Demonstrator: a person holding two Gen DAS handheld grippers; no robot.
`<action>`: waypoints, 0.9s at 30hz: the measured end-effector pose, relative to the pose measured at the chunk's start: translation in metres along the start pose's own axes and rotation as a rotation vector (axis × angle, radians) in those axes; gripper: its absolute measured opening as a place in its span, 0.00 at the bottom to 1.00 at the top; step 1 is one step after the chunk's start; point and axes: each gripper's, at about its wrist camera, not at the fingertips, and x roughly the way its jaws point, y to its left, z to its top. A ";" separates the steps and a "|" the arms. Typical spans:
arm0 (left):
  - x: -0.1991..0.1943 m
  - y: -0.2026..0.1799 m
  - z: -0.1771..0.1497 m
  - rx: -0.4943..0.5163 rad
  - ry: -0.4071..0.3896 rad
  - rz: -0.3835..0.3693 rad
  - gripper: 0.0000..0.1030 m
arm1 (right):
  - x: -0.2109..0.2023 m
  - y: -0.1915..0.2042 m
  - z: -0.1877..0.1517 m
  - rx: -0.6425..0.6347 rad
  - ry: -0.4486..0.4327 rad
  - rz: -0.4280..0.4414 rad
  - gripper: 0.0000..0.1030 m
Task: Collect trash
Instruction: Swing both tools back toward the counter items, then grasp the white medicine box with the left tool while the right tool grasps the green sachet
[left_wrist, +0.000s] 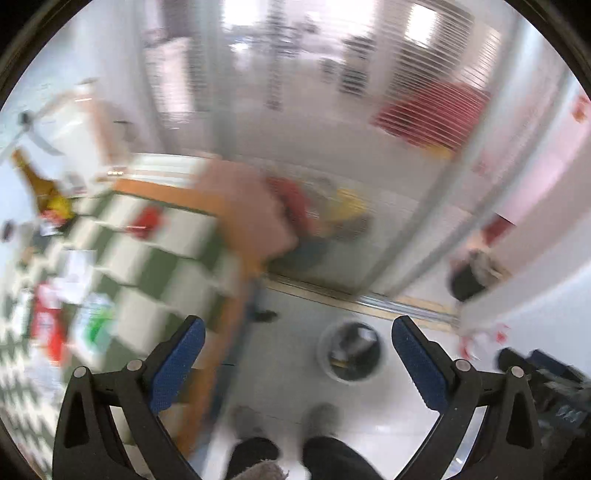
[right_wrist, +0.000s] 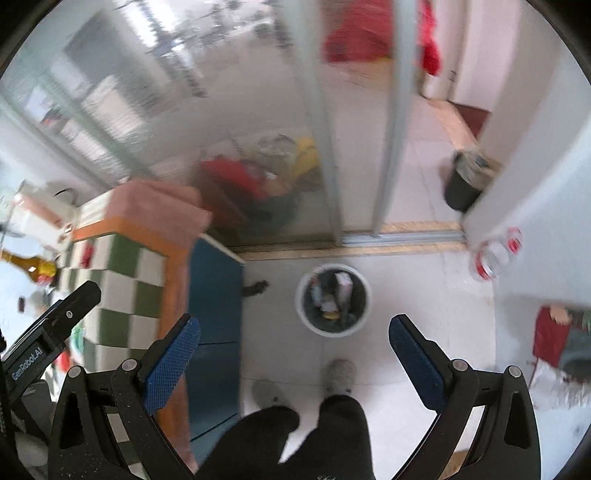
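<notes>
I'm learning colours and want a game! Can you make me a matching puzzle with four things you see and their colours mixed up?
Things:
1. pads on the right tongs
2. rim of the trash bin on the floor
3. bottle on the table
4. person's trousers

Colours:
A. black
B. brown
C. blue
D. white

Pairs: 1-C, 2-D, 3-B, 4-A

Pale tiled floor (right_wrist: 413, 291) ahead of the claw; frosted sliding glass doors (right_wrist: 258, 110) beyond; green-and-white checked tablecloth (right_wrist: 125, 280) left; white wall (right_wrist: 546, 184) right.
</notes>
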 end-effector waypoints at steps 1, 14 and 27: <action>-0.004 0.028 0.002 -0.024 -0.007 0.046 1.00 | 0.000 0.022 0.003 -0.025 0.000 0.013 1.00; -0.006 0.419 -0.086 -0.433 0.166 0.615 1.00 | 0.108 0.359 -0.054 -0.402 0.250 0.193 1.00; 0.075 0.506 -0.072 -0.262 0.293 0.512 1.00 | 0.213 0.512 -0.136 -0.646 0.219 -0.060 0.81</action>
